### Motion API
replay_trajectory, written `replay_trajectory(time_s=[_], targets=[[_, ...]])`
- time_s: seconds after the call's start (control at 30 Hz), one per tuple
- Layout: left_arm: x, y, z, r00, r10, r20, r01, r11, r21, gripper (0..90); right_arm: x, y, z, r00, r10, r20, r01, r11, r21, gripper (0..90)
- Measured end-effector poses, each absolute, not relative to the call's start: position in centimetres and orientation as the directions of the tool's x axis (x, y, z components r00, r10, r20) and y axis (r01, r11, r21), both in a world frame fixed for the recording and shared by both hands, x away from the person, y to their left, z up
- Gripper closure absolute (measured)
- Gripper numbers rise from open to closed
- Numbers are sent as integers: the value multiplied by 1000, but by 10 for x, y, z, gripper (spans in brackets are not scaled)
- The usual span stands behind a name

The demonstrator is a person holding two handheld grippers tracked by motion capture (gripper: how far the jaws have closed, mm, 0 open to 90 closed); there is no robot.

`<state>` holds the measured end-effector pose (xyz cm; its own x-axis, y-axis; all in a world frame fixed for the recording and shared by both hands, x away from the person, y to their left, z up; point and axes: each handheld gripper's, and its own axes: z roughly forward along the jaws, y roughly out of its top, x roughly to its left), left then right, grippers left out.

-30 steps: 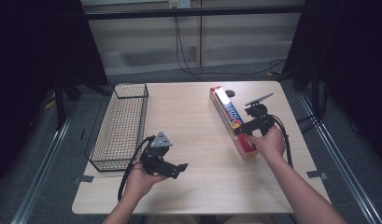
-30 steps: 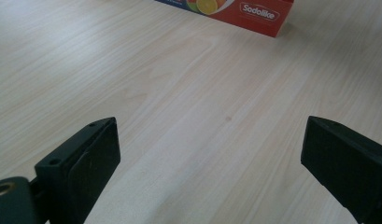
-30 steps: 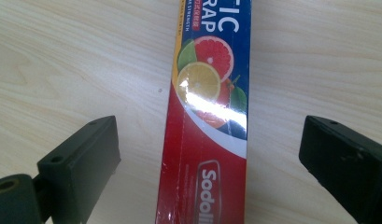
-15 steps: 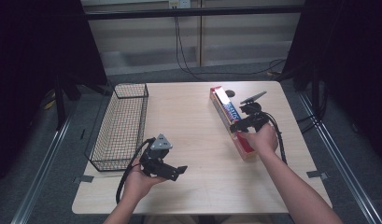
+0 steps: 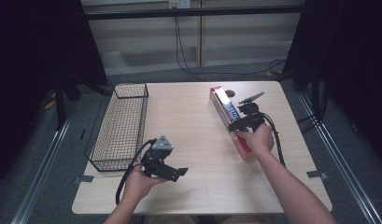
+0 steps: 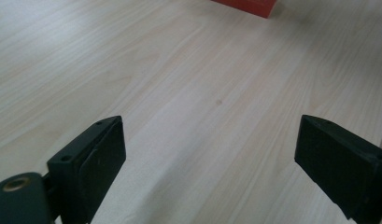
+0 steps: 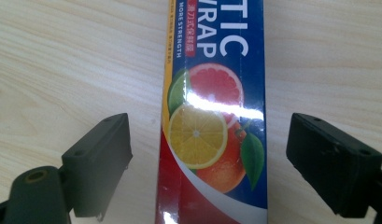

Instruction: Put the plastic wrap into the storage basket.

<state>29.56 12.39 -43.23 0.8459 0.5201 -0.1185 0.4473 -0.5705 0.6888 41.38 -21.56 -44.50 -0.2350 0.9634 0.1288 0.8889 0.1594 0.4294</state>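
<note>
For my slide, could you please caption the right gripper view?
Open hand-held gripper straddling a plastic wrap box lying on the table.

Both handheld units are matte black plastic. The left black handheld gripper (image 5: 163, 164) has a grey three-cornered plate on top and a black cable looping off its back. The right black handheld gripper (image 5: 247, 116) trails a thick black cable too. Up close the jaws are chunky flat black blocks with small screw holes, plus a brass-coloured ring at the pivot. Forearms are bare, no sleeves.
</note>
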Motion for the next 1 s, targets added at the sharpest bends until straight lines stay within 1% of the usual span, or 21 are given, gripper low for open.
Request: replay_trajectory(time_s=[0.1, 0.13, 0.23, 0.27, 0.33, 0.43, 0.57, 0.7, 0.77, 0.83, 0.9, 1.0], targets=[[296, 123, -433, 845, 517, -139, 461, -571, 679, 91, 415, -216, -446, -236, 963, 132, 889, 159, 429, 158], [296, 122, -434, 847, 512, -142, 456, -564, 689, 88, 415, -215, -446, -230, 964, 135, 891, 153, 427, 167], [294, 120, -435, 856, 500, -133, 441, -569, 694, 84, 416, -214, -448, -235, 962, 138, 891, 156, 426, 182], [295, 120, -434, 858, 498, -125, 439, -588, 679, 84, 416, -214, -449, -235, 961, 147, 891, 152, 428, 184], [295, 120, -436, 859, 495, -129, 437, -578, 689, 69, 416, -213, -450, -240, 961, 138, 889, 161, 429, 194], [297, 121, -436, 851, 512, -120, 445, -579, 683, 60, 417, -211, -450, -243, 960, 140, 890, 163, 427, 204], [297, 120, -439, 848, 512, -137, 457, -575, 679, 71, 418, -211, -452, -239, 961, 136, 895, 164, 416, 219], [298, 120, -440, 843, 519, -141, 464, -568, 680, 47, 419, -213, -453, -233, 963, 138, 899, 159, 407, 243], [299, 120, -440, 835, 524, -166, 485, -560, 672, 42, 419, -213, -453, -228, 963, 143, 903, 155, 400, 251], [300, 120, -441, 816, 555, -161, 507, -553, 661, 15, 419, -212, -454, -230, 962, 145, 902, 155, 403, 260], [301, 120, -442, 811, 559, -170, 519, -556, 649, 0, 419, -211, -455, -246, 960, 134, 897, 173, 407, 270], [302, 121, -444, 801, 574, -168, 526, -542, 655, 0, 419, -211, -456, -233, 963, 139, 902, 160, 401, 284]])
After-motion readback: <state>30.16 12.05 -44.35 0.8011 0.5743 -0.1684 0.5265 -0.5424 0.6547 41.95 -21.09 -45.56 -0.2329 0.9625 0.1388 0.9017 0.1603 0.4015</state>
